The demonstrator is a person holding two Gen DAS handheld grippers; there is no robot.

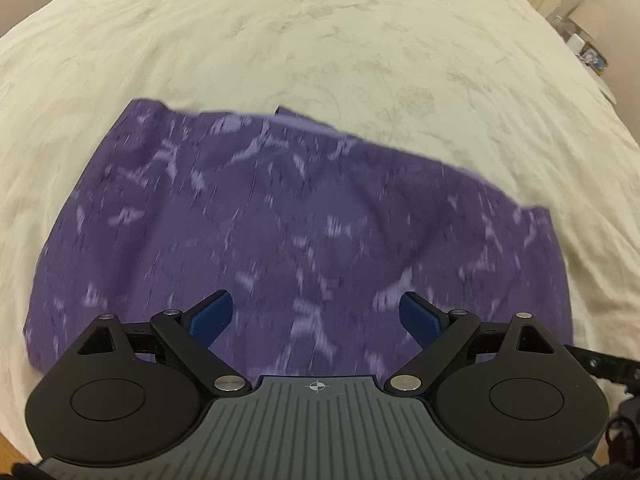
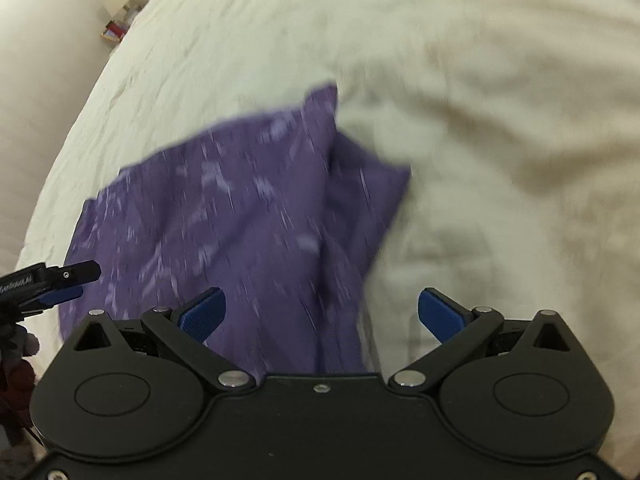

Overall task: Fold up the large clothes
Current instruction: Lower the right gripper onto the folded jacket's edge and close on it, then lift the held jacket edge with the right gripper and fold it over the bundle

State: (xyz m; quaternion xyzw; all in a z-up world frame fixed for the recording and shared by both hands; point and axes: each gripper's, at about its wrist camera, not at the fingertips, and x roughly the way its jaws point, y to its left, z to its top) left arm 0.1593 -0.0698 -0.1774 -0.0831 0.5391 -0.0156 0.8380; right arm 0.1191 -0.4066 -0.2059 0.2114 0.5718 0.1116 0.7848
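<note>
You have 1 purple garment (image 1: 280, 220) lying folded on the cream bedspread (image 1: 320, 40). Your 2 grippers, left gripper (image 1: 316, 320) and right gripper (image 2: 322, 314), hover above it, jaws spread wide, holding nothing.

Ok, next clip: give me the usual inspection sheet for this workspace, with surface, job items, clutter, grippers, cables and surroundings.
Surface: cream bedspread, wrinkled, with a faint pattern.
Job's things: one purple patterned garment lying on the bedspread, partly folded; in the right wrist view a layer is doubled over along its right side. Both views are motion-blurred.
Clutter: nothing seen on the bedspread besides the garment.
Grippers: left gripper open, over the garment, holding nothing; right gripper open, over the garment's right edge, holding nothing.
Cables: nothing seen.
Surroundings: small items beyond the far bed edge, too small to identify; wood floor at the near left corner.
</note>
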